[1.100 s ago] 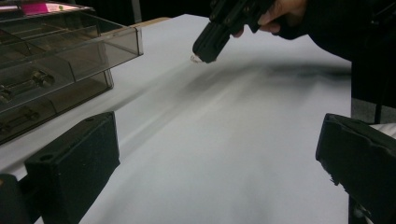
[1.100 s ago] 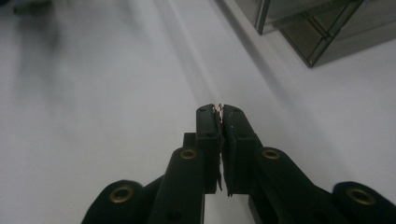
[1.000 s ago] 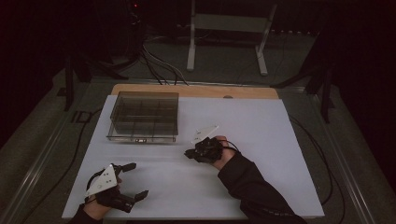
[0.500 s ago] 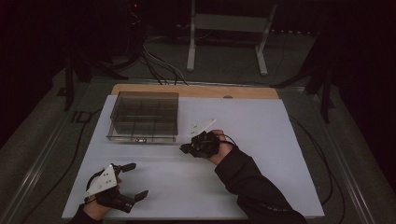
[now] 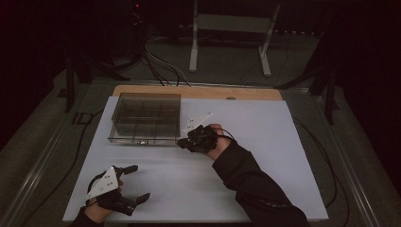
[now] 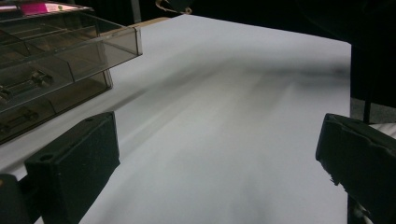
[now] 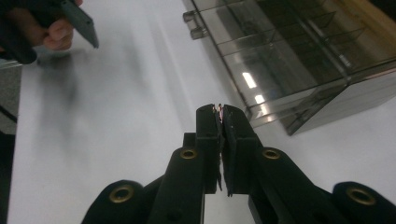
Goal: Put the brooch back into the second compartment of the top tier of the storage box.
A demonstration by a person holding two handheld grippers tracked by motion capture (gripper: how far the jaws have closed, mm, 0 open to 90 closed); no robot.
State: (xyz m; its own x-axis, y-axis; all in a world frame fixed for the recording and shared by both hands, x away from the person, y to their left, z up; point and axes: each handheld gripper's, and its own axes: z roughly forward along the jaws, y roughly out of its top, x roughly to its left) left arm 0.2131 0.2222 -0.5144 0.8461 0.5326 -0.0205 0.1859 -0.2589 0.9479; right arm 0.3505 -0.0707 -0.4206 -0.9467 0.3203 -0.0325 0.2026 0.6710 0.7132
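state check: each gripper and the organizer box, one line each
left gripper: open, jaws wide apart, nothing between them, low over the white mat.
right gripper: shut on something small and thin, too small to identify.
organizer box: flat on the mat, drawers pushed in, small parts inside.

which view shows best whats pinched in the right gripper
The right gripper view: the right gripper is shut on a tiny shiny sliver at its tips, too small to identify. In the high view the same gripper sits beside the clear organizer box, the sliver too small to see.
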